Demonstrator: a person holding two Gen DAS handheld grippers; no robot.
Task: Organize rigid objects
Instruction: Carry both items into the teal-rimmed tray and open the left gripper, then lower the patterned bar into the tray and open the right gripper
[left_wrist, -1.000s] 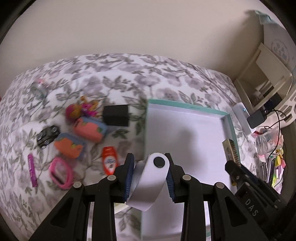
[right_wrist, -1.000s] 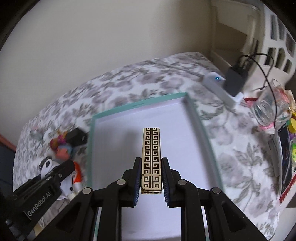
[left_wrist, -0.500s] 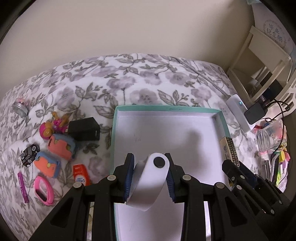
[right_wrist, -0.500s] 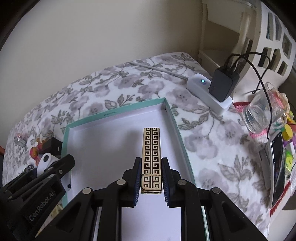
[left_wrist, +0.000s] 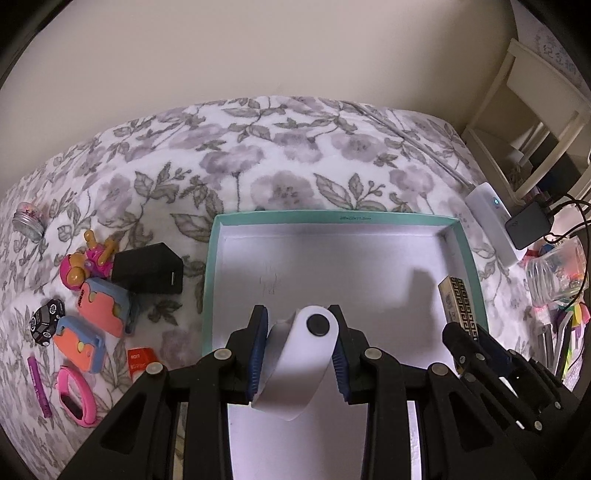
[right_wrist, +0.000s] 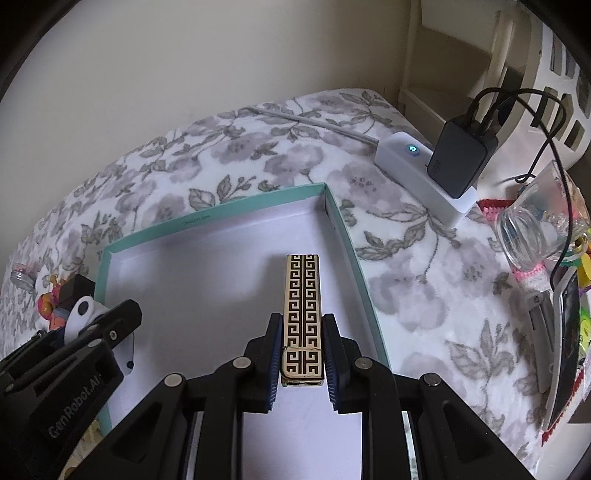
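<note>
We see our left gripper (left_wrist: 298, 350) at lower centre of its frame, pitched steeply down, blue pads clamped on a white object, and our right gripper (right_wrist: 303, 352) likewise at lower centre, pinching a gold-and-black patterned bar.

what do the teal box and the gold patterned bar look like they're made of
Teal box: likely cardboard, matte, with thin folded walls and a plain white paper-like inside. Gold patterned bar: hard and glossy, perhaps metal or lacquered plastic; its gold lines shine, so the look leaves it open.

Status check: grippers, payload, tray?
Left gripper shut on white device. Right gripper shut on gold patterned bar. Both over teal tray; nothing in it.
</note>
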